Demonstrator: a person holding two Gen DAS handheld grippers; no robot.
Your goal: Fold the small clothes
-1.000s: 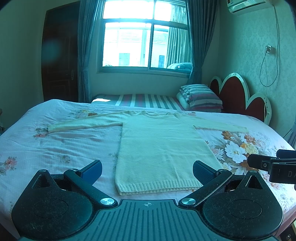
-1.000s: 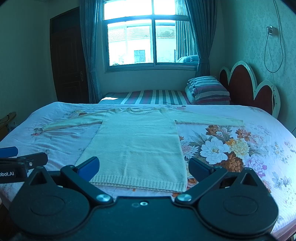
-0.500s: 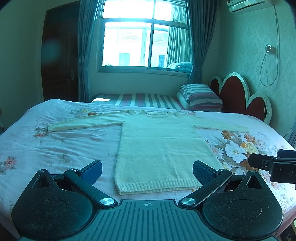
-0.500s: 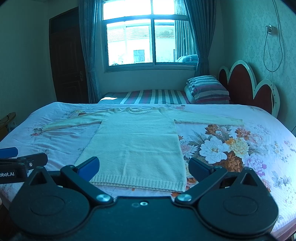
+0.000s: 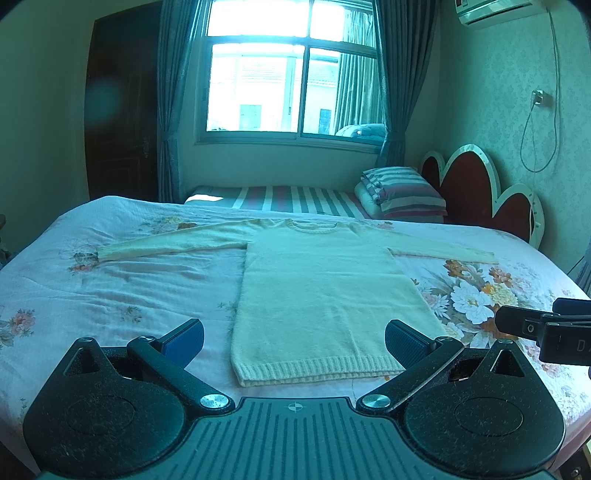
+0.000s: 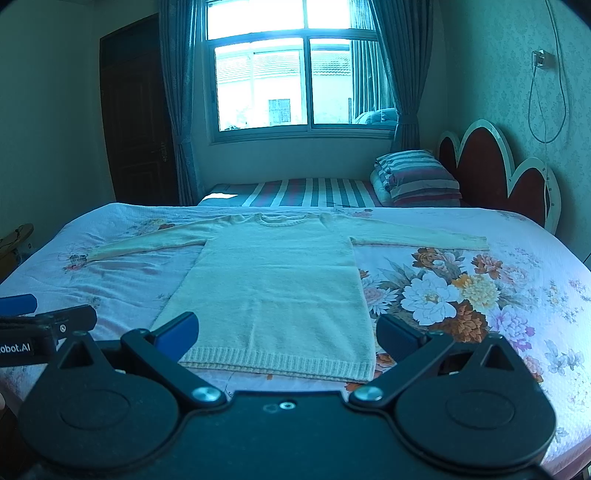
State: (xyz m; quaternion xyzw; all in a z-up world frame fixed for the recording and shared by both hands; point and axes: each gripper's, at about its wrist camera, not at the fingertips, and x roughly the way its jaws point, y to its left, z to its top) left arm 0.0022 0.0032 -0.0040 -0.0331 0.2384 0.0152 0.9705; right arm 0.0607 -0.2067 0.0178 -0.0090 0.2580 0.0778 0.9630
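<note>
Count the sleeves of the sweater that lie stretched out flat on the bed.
2. One sleeve reaches left from the sweater; the other sleeve reaches right toward the headboard. Neither is folded or hidden.

Cream knitted long-sleeved sweater (image 5: 325, 291), soft, fuzzy, ribbed at hem, on matt quilted floral cotton bedspread (image 5: 110, 288); matt black plastic left gripper (image 5: 294, 341), dusty, with shiny metal pivot screws.

Home bedroom: floral-quilted bed (image 5: 110, 295) with scalloped headboard (image 6: 498, 166), striped pillows (image 6: 417, 177), curtained window (image 5: 291, 85), wall air conditioner (image 5: 491, 9).
</note>
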